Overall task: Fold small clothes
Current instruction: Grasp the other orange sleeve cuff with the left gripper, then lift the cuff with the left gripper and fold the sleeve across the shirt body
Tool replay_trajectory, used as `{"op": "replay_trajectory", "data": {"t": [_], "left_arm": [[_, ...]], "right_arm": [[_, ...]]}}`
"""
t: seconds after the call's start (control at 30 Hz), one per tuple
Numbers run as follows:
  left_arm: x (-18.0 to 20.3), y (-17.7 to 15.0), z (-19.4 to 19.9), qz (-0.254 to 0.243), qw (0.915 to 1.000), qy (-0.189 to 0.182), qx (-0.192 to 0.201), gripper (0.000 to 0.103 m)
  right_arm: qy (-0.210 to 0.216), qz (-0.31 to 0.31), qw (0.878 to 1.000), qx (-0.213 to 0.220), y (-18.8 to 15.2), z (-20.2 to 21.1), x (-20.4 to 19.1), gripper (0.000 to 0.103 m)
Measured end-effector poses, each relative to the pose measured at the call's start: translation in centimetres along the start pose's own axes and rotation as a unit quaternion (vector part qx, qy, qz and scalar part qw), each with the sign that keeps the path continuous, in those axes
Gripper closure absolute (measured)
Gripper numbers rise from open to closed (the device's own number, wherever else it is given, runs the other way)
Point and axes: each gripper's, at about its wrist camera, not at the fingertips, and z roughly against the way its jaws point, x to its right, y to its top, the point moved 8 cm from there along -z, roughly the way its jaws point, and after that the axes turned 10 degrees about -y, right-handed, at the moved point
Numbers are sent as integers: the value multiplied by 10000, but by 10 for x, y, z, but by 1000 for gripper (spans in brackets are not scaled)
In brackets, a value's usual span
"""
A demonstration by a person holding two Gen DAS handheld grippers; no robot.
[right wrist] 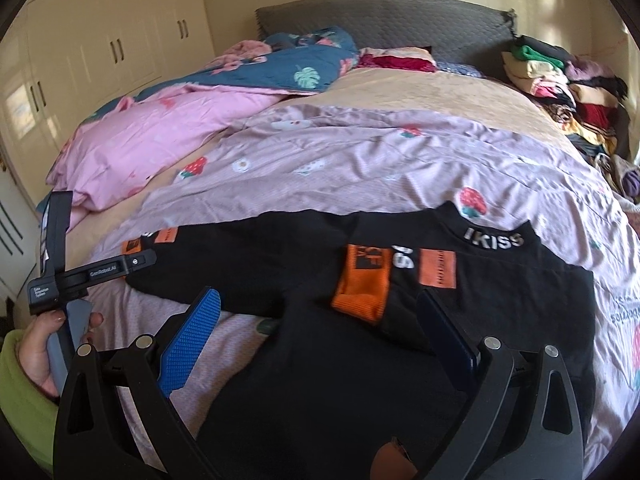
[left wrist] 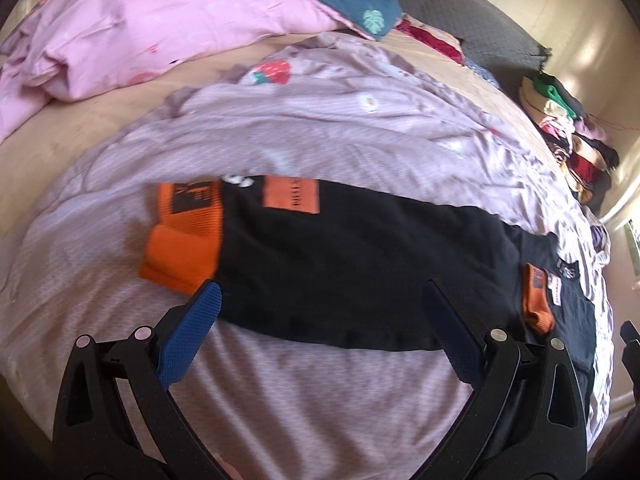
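A small black top (left wrist: 340, 256) with orange cuffs and patches lies spread on a lilac strawberry-print sheet (left wrist: 280, 140). One orange cuff (left wrist: 182, 248) is at its left end, and another cuff (left wrist: 538, 300) lies further right. My left gripper (left wrist: 320, 304) is open and empty, just above the sleeve's near edge. In the right wrist view the top (right wrist: 360, 380) shows its "IKISS" collar (right wrist: 494, 240) and a folded-in orange cuff (right wrist: 362, 284). My right gripper (right wrist: 320, 304) is open and empty over the top's body. The left gripper (right wrist: 100, 268) also shows there, at the sleeve end.
A pink duvet (left wrist: 140, 32) and a blue leaf-print pillow (right wrist: 288, 64) lie at the back left. A pile of folded clothes (right wrist: 560, 80) stands at the back right by the grey headboard (right wrist: 380, 20). White wardrobes (right wrist: 100, 48) stand to the left.
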Motion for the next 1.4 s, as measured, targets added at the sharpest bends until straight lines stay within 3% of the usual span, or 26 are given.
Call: {"op": "replay_trajectory", "data": {"t": [0.47, 0.7, 0.87, 0.93, 1.0, 1.4], "left_arm": [[-67, -3, -3, 845, 9961, 233, 92, 9], [-80, 8, -11, 960, 9945, 254, 321, 12], [-79, 16, -17, 965, 9941, 229, 430, 45], [-78, 18, -17, 970, 9940, 208, 460, 74], [-75, 21, -19, 1005, 9939, 37, 460, 91], [-15, 42, 7, 411, 9944, -549, 806, 94]], "right_arm": [[42, 2, 9999, -167, -15, -9, -11, 5], [4, -232, 9994, -264, -25, -14, 3, 5], [-60, -414, 9986, -323, -30, -17, 14, 5], [-47, -489, 9983, -323, -32, -16, 18, 5], [-43, -525, 9981, -324, -35, -16, 20, 5], [-23, -828, 9961, -303, -41, -7, 35, 5]]}}
